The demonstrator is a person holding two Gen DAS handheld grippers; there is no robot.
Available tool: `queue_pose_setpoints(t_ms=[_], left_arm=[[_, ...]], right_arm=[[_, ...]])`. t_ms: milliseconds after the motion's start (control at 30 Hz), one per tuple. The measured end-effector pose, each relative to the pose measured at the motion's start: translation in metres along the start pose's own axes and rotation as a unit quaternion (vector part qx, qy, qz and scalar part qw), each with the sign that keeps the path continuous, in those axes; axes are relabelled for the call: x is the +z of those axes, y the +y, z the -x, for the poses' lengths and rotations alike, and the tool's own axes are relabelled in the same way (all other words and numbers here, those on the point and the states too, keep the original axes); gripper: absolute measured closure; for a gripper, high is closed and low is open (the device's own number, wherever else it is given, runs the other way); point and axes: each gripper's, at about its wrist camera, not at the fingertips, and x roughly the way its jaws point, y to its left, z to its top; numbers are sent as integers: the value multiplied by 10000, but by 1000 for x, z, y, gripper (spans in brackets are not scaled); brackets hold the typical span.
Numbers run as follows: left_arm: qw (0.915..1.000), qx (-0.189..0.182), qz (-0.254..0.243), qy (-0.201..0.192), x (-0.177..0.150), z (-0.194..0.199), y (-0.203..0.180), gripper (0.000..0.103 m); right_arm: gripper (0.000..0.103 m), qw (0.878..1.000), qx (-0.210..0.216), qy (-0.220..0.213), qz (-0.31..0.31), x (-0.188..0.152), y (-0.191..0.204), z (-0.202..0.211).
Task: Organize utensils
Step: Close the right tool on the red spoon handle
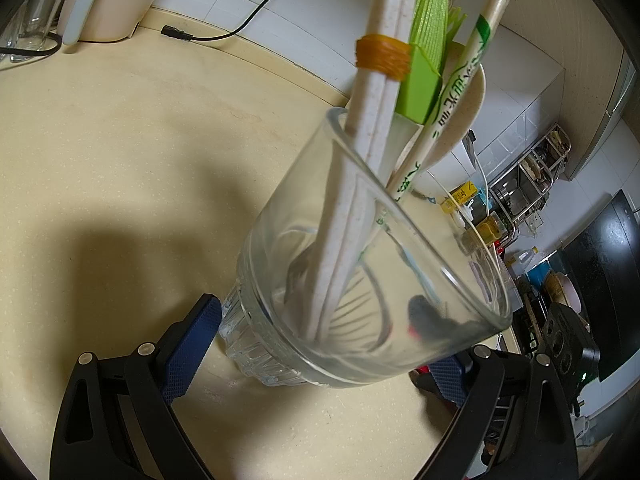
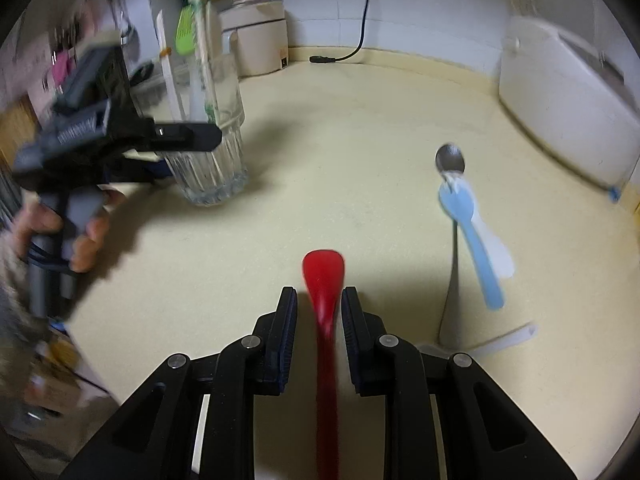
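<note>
A clear glass tumbler [image 1: 360, 280] stands on the beige counter [image 1: 120, 160] with my left gripper [image 1: 320, 360] shut on its base, a blue pad on each side. Inside it lean banded white chopsticks [image 1: 380, 100], a green brush [image 1: 424, 60], paper-wrapped chopsticks [image 1: 460, 88] and a beige spoon [image 1: 464, 120]. In the right wrist view the tumbler [image 2: 212, 152] is at the left, held by the left gripper [image 2: 188, 152] and a hand [image 2: 88, 236]. My right gripper [image 2: 320, 304] is shut on a red spoon [image 2: 323, 276], bowl pointing forward over the counter.
A metal spoon [image 2: 450, 160], a light blue spoon [image 2: 472, 236] and a white spoon [image 2: 498, 258] lie together on the counter at the right. A white appliance [image 2: 560, 92] stands behind them. A beige cooker [image 2: 260, 36] and a loose power plug [image 2: 324, 59] sit by the back wall.
</note>
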Motion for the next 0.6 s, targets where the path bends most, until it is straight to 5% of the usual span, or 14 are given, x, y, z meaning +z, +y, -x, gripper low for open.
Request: queue_pose_setpoints(t_ms=[67, 233, 333, 600], left_arm=[[10000, 0, 0, 0, 0, 0, 0, 7], [10000, 0, 0, 0, 0, 0, 0, 7], [10000, 0, 0, 0, 0, 0, 0, 7], [10000, 1, 0, 1, 0, 0, 0, 7]], right_arm=[[80, 9984, 404, -6, -398, -3, -17, 4], [80, 9967, 508, -53, -631, -11, -37, 14], [80, 9904, 983, -401, -889, -16, -50, 32], [80, 9776, 765, -1203, -1550, -14, -94, 76]])
